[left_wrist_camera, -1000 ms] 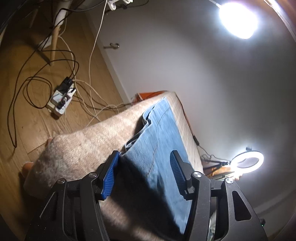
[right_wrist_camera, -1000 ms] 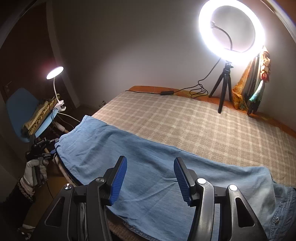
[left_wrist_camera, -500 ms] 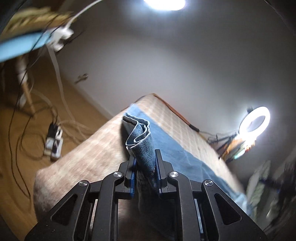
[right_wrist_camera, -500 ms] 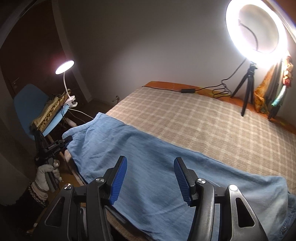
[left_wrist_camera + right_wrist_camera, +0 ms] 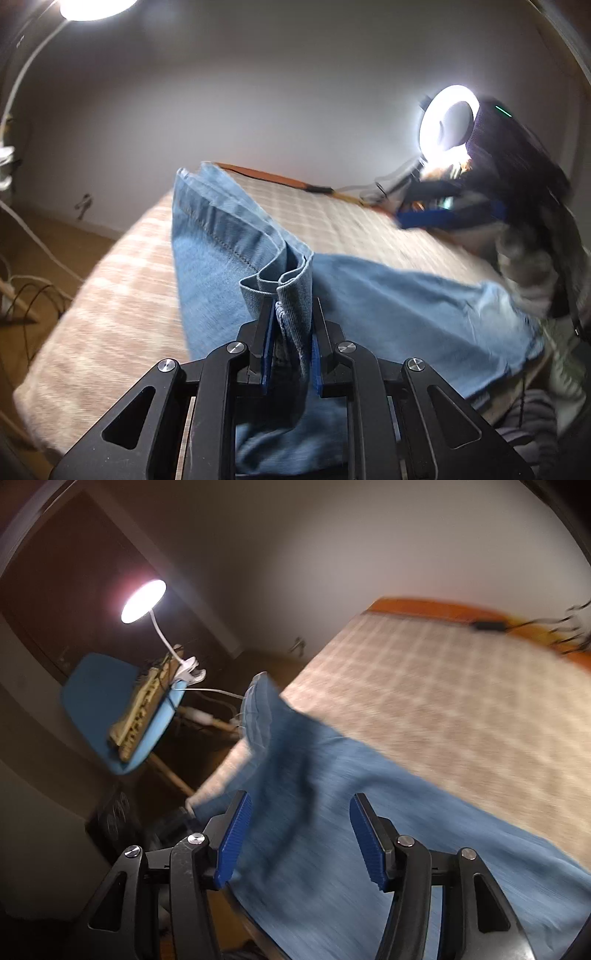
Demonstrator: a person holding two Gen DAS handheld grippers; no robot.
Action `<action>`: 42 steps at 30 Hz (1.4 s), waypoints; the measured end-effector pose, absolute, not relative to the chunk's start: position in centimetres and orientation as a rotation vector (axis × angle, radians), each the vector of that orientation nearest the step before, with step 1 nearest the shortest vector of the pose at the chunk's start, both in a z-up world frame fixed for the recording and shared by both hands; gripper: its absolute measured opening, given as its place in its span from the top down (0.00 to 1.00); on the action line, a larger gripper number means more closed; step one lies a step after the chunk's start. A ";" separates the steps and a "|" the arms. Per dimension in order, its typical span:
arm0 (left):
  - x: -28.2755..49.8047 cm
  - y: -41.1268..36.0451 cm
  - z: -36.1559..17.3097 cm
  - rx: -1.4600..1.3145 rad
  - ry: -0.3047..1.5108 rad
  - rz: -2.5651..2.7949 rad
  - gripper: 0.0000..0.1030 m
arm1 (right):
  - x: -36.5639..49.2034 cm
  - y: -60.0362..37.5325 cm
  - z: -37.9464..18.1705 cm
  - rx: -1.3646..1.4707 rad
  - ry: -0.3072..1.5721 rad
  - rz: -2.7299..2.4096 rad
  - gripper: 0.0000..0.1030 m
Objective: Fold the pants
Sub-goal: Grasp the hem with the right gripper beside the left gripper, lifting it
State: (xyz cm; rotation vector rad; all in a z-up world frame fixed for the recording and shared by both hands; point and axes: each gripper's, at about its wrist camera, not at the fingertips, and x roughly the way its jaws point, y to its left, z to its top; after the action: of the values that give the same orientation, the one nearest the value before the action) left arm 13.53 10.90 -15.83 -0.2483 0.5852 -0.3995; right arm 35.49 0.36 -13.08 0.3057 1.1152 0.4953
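At the left end of the bed point(image 5: 110, 295), the left gripper point(image 5: 291, 339) pinches the bunched hem of the pants point(image 5: 229, 251), lifted off the cover. The denim looks soft, fairly heavy and layered, so it will likely sag and drag; hems and seams seem the firmest holds. The rest lies along the near edge toward the right. There the right gripper point(image 5: 299, 834) hovers over the cloth, its jaws spreading, gripping nothing.

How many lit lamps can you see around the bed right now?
2. A ring light stands past the far side of the bed; a clip-on lamp shines over the blue chair off the bed's end. Others may sit outside view.
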 end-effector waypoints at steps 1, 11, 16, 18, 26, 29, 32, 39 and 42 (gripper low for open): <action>13.6 10.6 -16.0 -0.241 0.590 -0.410 0.86 | 36.7 1.1 -14.3 0.325 1.147 0.512 0.42; 13.0 10.1 -15.8 -0.285 0.570 -0.433 0.86 | 42.4 3.9 -20.0 0.339 1.311 0.448 0.40; 12.7 10.2 -15.1 -0.312 0.559 -0.475 0.86 | 43.4 4.1 -21.4 0.406 1.343 0.482 0.40; 12.5 9.7 -14.7 -0.295 0.557 -0.495 0.86 | 43.8 4.3 -21.8 0.405 1.343 0.443 0.41; 12.3 8.3 -13.6 -0.277 0.572 -0.556 0.86 | 42.5 3.9 -19.1 0.291 1.241 0.364 0.90; 12.3 6.9 -13.0 -0.255 0.567 -0.598 0.86 | 41.2 3.0 -16.5 0.253 1.180 0.344 0.93; 12.2 5.2 -12.0 -0.229 0.562 -0.643 0.86 | 39.7 2.1 -14.1 0.215 1.132 0.317 0.93; 12.0 1.3 -10.4 -0.220 0.574 -0.753 0.86 | 35.9 -1.7 -10.4 0.171 1.058 0.233 0.94; 11.8 -0.4 -9.5 -0.219 0.566 -0.802 0.86 | 34.5 -3.5 -9.2 0.165 1.041 0.205 0.94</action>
State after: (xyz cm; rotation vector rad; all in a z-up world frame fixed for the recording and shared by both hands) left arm 11.77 -0.36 -9.53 -0.2186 0.5663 -0.8016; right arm 34.51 -3.49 -9.19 0.1645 1.0407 0.2050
